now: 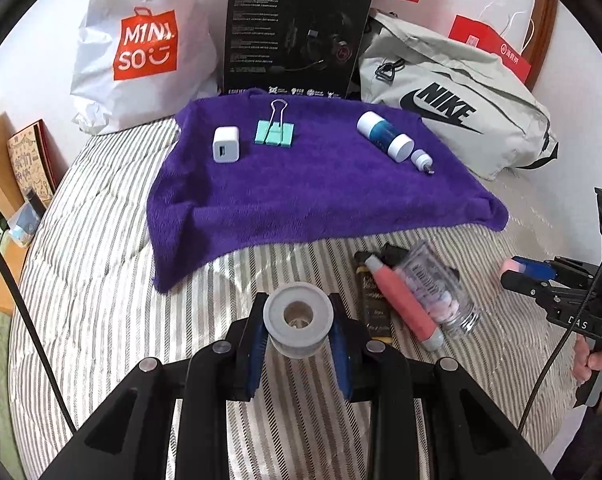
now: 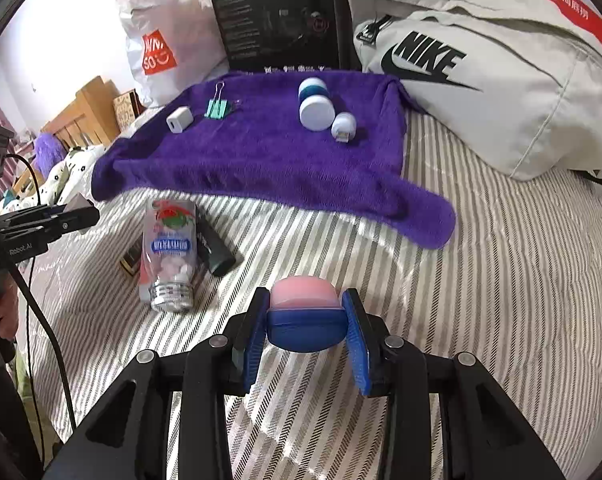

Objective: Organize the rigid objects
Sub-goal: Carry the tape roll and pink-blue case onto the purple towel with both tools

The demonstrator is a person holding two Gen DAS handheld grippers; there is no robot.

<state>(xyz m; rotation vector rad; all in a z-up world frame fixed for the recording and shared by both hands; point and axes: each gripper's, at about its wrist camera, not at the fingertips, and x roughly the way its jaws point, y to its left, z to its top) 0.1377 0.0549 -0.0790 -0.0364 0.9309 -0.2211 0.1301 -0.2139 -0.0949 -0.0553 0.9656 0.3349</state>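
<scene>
My left gripper is shut on a grey tape roll, held above the striped bed short of the purple towel. My right gripper is shut on a pink-and-blue round case; it also shows at the right edge of the left wrist view, right gripper. On the towel lie a white charger cube, a teal binder clip, a blue-and-white bottle and a small white dropper. In front of the towel lie a clear pill bottle, a pink tube and a dark tube.
Behind the towel stand a white Miniso bag, a black headset box and a grey Nike bag. Red boxes sit at the back. A hand holds the right gripper's handle. A cable hangs at the left.
</scene>
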